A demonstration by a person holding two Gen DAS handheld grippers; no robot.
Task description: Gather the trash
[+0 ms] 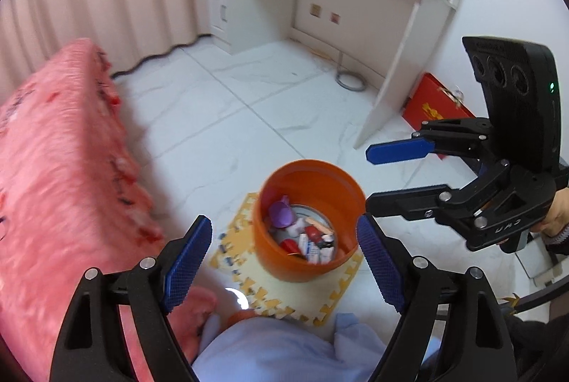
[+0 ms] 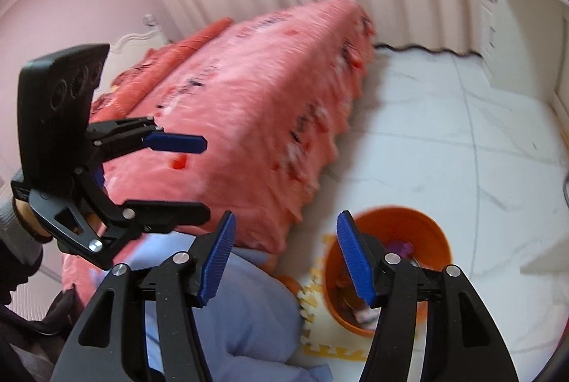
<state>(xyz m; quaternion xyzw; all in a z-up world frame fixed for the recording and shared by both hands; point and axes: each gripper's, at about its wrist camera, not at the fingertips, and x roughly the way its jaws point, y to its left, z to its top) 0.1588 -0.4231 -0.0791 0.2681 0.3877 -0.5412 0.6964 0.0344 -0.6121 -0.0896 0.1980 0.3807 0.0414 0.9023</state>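
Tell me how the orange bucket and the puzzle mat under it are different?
The orange bucket is round and stands tall; the foam mat lies flat with jagged puzzle edges. The bucket is bright orange; the mat is pale cream with yellow trim. The bucket holds scraps of trash inside; the mat holds only the bucket. Both sit on the white tile floor beside the pink bed.

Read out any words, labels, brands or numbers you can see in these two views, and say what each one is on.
Nothing reads clearly.
Right tongs: raised letters on the black body, upside down, not legible.
Red box: gold mark, too small to read.
Pink bedspread: dark lettering, blurred.
Wrappers in the orange bucket: print too small to read.
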